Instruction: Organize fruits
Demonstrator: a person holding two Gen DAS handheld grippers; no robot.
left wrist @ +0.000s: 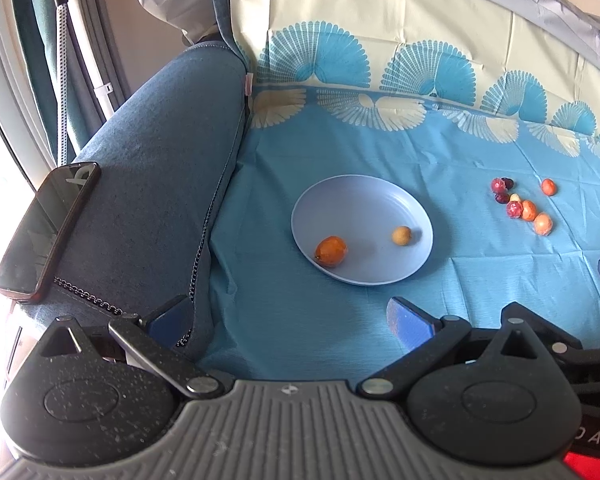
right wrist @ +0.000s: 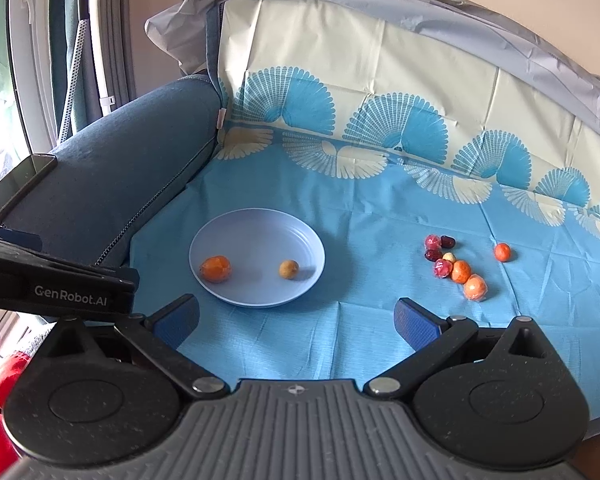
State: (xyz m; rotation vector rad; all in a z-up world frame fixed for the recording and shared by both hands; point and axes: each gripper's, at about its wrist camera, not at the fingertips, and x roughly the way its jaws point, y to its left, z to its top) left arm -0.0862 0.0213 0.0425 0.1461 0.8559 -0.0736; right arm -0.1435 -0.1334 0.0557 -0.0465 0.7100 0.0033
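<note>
Blue cloth (right wrist: 340,340) — denim sofa arm (right wrist: 112,176)

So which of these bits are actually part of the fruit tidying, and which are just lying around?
Part of the job:
- plate, holding an orange fruit and a small yellow fruit
- loose fruits on the cloth, right of the plate
- left gripper and right gripper, both open and empty

Just lying about:
- phone on the sofa arm
- blue patterned cloth
</note>
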